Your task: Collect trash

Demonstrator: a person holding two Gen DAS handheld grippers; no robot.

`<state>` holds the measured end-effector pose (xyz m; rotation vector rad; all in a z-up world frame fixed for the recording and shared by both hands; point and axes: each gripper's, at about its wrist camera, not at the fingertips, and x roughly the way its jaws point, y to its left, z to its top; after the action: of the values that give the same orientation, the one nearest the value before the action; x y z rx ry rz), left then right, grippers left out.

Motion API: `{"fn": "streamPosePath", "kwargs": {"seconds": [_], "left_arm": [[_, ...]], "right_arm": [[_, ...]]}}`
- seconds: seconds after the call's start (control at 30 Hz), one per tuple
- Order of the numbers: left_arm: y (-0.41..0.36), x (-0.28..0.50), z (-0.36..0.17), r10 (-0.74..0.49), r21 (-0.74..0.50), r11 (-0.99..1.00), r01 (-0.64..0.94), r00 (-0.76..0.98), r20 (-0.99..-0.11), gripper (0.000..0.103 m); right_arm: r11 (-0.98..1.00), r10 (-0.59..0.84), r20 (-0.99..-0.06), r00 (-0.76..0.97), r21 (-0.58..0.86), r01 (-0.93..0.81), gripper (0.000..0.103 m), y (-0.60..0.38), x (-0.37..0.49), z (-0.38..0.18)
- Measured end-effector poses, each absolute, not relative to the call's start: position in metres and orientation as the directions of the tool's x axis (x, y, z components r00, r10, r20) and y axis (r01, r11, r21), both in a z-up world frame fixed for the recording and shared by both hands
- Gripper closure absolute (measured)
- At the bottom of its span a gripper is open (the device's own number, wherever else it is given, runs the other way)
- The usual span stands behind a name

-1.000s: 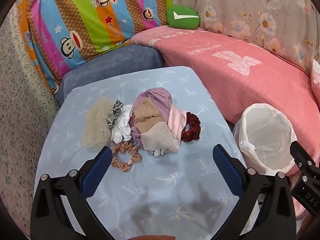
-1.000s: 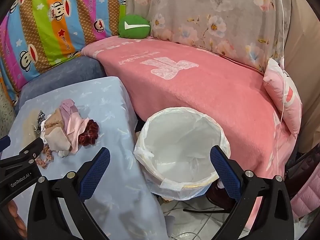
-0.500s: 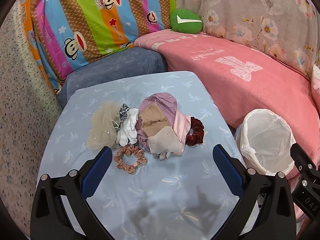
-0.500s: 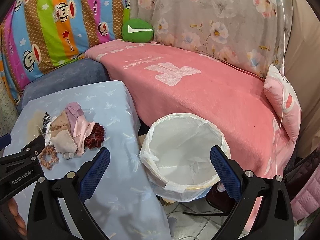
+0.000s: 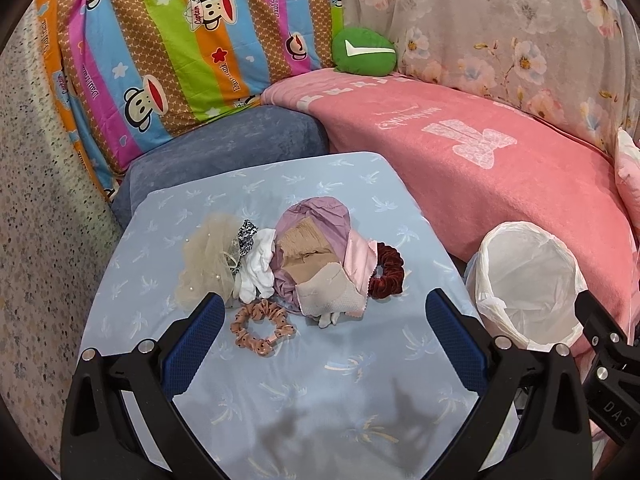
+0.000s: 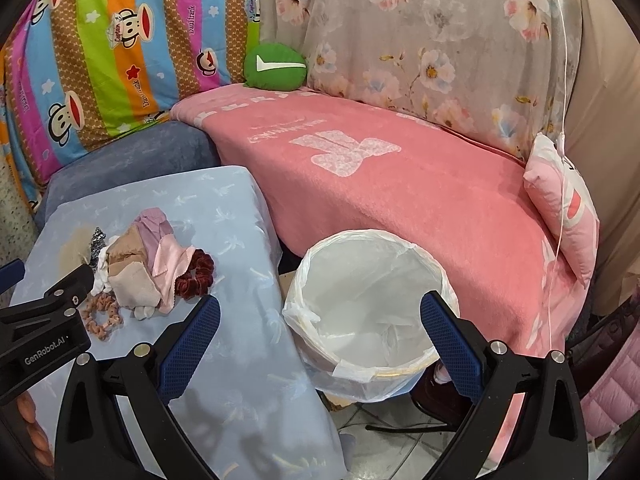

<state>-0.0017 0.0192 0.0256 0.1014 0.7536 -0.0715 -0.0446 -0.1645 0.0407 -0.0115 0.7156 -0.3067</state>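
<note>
A pile of cloth scraps (image 5: 308, 256) lies on the light blue table (image 5: 280, 380): mauve, beige and pink pieces, a tulle puff (image 5: 206, 258), a white scrap (image 5: 258, 270), a dark red scrunchie (image 5: 386, 272) and a pink dotted scrunchie (image 5: 260, 326). My left gripper (image 5: 324, 320) is open and empty, just in front of the pile. My right gripper (image 6: 320, 330) is open and empty above the near rim of the white-lined trash bin (image 6: 372, 312). The pile also shows in the right wrist view (image 6: 140, 268), and the bin in the left wrist view (image 5: 528, 284).
A pink blanketed sofa (image 6: 400, 184) runs behind the bin, with a green cushion (image 5: 364, 52) and a pink pillow (image 6: 560, 200). A striped cartoon blanket (image 5: 180, 40) and a blue-grey cushion (image 5: 224, 148) lie behind the table. Tiled floor (image 6: 380, 440) shows below the bin.
Both grippers have drawn back and up a little, so the pile and the bin sit lower and farther in view. Both stay open. Nothing on the table has moved.
</note>
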Motion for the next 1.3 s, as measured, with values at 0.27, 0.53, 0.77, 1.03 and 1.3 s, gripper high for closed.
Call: {"fn": "streamPosePath", "kwargs": {"seconds": [0.27,0.53,0.77,1.03,1.3], "left_arm": [[0.0175,-0.0029,0.0247,-0.023,0.075,0.992,0.101,0.733,-0.68,0.007],[0.0191,-0.0032,0.0225,-0.036,0.062,0.992,0.108,0.724,-0.689,0.007],[0.0187,-0.0033,0.0218,-0.033,0.062,0.993,0.105,0.723,-0.69,0.007],[0.0189,-0.0032,0.0203,-0.035,0.057,0.993,0.104,0.716,-0.697,0.007],[0.0197,-0.0036,0.0209,-0.037,0.056,0.993,0.106,0.715,-0.698,0.007]], "right_arm": [[0.954,-0.287,-0.646,0.707,-0.125,0.274,0.006,-0.1649,-0.0432,0.0406],[0.952,-0.297,-0.646,0.704,-0.139,0.274,0.006,-0.1646,-0.0433,0.0396],[0.951,-0.301,-0.643,0.704,-0.146,0.274,0.006,-0.1634,-0.0441,0.039],[0.949,-0.308,-0.643,0.701,-0.15,0.279,0.006,-0.1641,-0.045,0.0396],[0.948,-0.309,-0.643,0.701,-0.152,0.279,0.006,-0.164,-0.0449,0.0396]]}}
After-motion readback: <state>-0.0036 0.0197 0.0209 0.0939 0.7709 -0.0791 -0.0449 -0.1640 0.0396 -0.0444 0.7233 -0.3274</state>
